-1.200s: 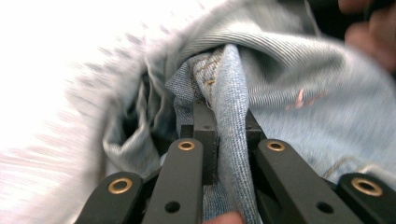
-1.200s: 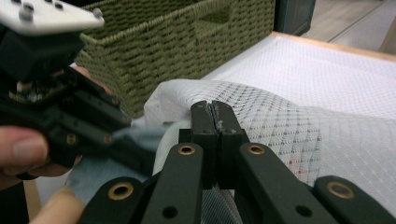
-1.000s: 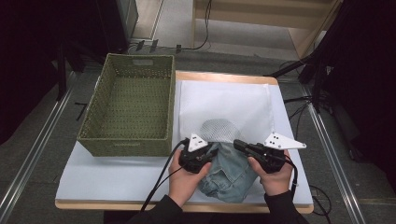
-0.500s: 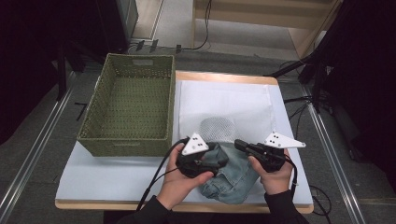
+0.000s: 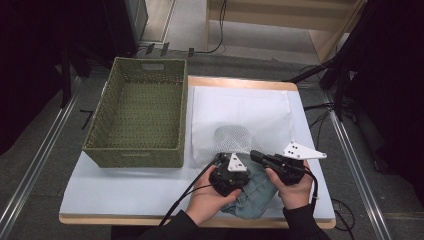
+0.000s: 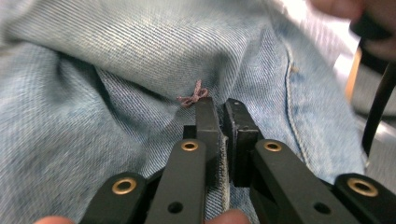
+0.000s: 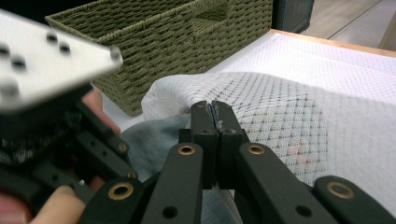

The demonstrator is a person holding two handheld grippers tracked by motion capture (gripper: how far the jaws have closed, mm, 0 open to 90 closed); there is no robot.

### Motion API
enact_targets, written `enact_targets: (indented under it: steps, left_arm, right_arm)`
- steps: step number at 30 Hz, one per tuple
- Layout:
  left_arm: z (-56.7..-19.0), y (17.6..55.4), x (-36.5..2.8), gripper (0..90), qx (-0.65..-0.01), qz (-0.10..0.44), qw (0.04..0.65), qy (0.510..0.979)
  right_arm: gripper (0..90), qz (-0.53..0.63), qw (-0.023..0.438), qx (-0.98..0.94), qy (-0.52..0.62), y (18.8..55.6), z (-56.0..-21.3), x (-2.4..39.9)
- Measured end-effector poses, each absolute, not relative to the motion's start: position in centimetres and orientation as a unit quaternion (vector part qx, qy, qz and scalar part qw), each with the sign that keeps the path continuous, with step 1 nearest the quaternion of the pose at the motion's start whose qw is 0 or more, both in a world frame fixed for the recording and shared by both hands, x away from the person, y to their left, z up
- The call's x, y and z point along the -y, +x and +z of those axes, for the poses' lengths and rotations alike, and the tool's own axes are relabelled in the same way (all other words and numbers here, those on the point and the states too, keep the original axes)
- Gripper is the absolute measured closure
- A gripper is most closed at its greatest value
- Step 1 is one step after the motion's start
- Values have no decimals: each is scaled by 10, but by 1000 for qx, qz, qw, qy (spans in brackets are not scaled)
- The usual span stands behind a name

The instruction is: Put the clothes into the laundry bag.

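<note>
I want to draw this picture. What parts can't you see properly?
- Jeans: the high view hides most under both hands and the mesh bag.
- Left claw: whether denim is pinched is unclear in the left gripper view; its tips cover the spot.
- Right claw: shut at the bag's edge; what lies between is unclear.
- Grey plate: blurred, too close.
- Basket: cut off at the top.

Grey floor (image 5: 47,165) with metal rails (image 5: 30,175) (cables trailing), wooden furniture (image 5: 280,20) behind the table (image 5: 240,82).
</note>
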State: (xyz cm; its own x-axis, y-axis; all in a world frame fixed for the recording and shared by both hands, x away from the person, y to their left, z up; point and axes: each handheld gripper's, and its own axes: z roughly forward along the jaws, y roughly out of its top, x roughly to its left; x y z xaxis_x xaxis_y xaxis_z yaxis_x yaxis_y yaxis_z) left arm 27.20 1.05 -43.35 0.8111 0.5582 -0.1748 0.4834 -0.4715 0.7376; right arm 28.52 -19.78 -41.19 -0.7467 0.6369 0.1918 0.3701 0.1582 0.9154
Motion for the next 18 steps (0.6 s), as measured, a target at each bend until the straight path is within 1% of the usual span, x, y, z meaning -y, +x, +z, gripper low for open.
enact_targets:
  steps: [3,5,7,9,10,11,12,13,14,16,17,18]
  left_arm:
    - [-423,271,-15,872,-327,75,460,822]
    - [-414,270,-19,872,-342,115,495,790]
    - [-411,270,-21,870,-359,135,513,768]
    - [-415,274,-17,864,-361,131,502,775]
    - [-425,279,-9,848,-356,110,472,799]
    - [-446,284,0,838,-341,84,423,835]
    - [-446,284,0,824,-341,84,423,835]
    - [-457,286,4,824,-333,73,406,848]
    - [-463,286,5,811,-329,74,412,847]
    - [-460,287,1,796,-334,63,418,842]
    - [-454,287,-3,758,-333,46,429,839]
    - [-448,285,-7,638,-326,43,439,836]
  right_arm:
    - [900,563,124,-747,332,283,-407,199]
    - [900,569,125,-743,328,281,-402,199]
    - [900,575,129,-740,324,278,-398,198]
    - [900,577,129,-740,321,276,-395,197]
    - [900,577,128,-741,320,277,-396,197]
    - [900,576,127,-741,320,278,-397,197]
    - [900,574,123,-742,323,279,-399,197]
    - [900,574,123,-742,323,279,-399,197]
    - [900,573,122,-742,325,280,-401,197]
    - [900,569,122,-744,328,281,-403,199]
    - [900,567,122,-744,331,281,-404,200]
    - [900,567,124,-743,333,282,-405,202]
